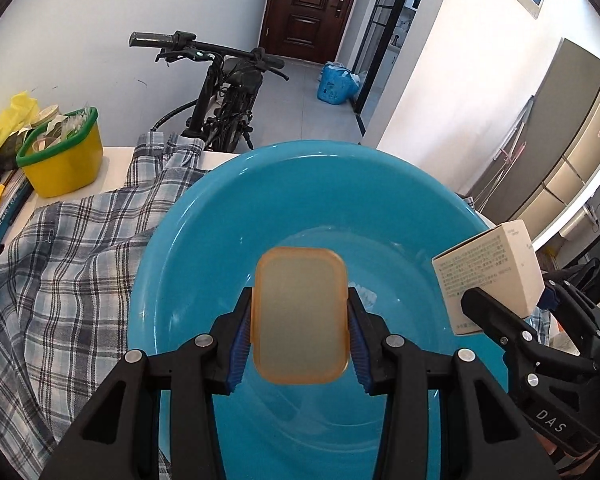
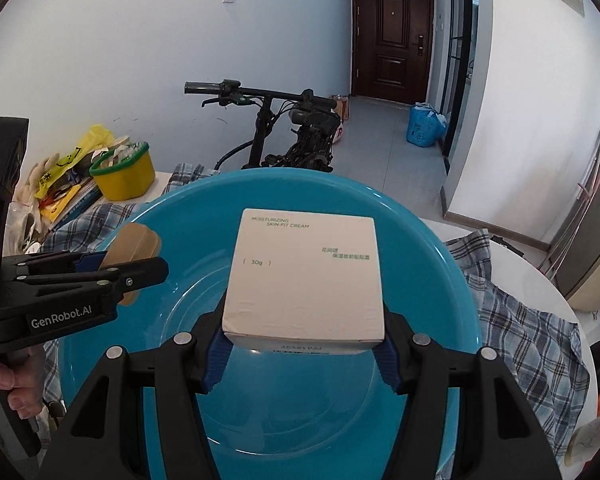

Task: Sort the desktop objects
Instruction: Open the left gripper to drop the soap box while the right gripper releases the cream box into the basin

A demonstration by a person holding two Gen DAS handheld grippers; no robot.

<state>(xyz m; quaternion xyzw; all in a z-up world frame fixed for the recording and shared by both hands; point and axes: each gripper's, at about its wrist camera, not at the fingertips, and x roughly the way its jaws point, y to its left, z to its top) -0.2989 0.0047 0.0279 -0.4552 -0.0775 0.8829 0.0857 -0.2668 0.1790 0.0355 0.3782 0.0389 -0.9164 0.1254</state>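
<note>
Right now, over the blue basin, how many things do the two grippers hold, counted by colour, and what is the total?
Orange, translucent: 1, the soap box, in the left gripper.
White: 1, the cream carton, in the right gripper.
Total: 2 held things, both above the blue basin, whose visible inside has nothing in it.

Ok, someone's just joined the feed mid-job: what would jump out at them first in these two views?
The big blue basin fills the middle of both views, sitting on a plaid shirt. Over it, the left claw grips a translucent orange case, while the right claw grips a white cream box. Behind the table, a black bicycle stands by the wall.
</note>
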